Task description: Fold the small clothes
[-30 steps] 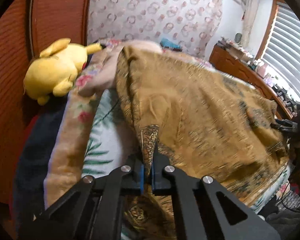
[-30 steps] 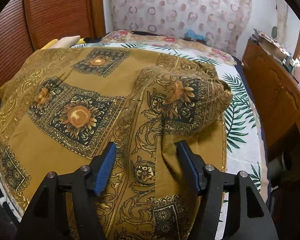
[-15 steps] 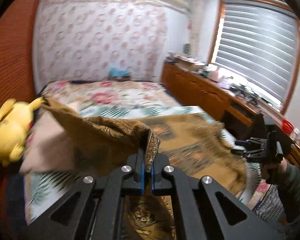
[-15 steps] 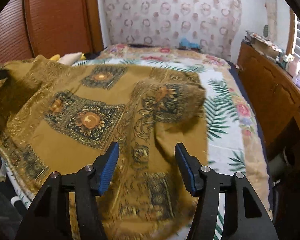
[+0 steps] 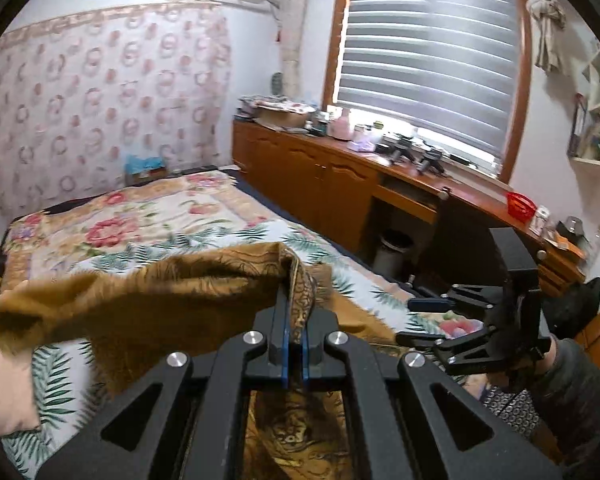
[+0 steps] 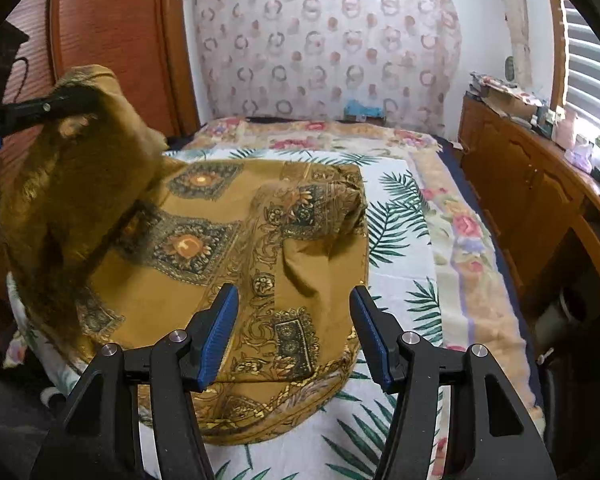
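Left gripper (image 5: pixel 294 320) nearest in the left wrist view, blue-padded fingers (image 5: pixel 285 332) pressed together on a bunched edge of the mustard patterned cloth (image 5: pixel 148 304), that edge lifted clear of the bed (image 5: pixel 148 224) and trailing off to the left in a raised fold. Lower right in the same view, right gripper (image 5: pixel 424 320) seen side-on, jaws spread, holding nothing, over the cloth's near border. In the right wrist view, right gripper (image 6: pixel 292 332) with blue pads well apart, hovering above the flat part of the cloth (image 6: pixel 220 264), which lies spread on the palm-leaf bedspread (image 6: pixel 400 240) with one rumpled hump near its far right corner. Further left, left gripper (image 6: pixel 60 100) pinching the raised corner high above the mattress. Beyond, floral wallpaper (image 6: pixel 324 48), wooden cabinets (image 5: pixel 320 184) along the right, window blinds (image 5: pixel 432 52)
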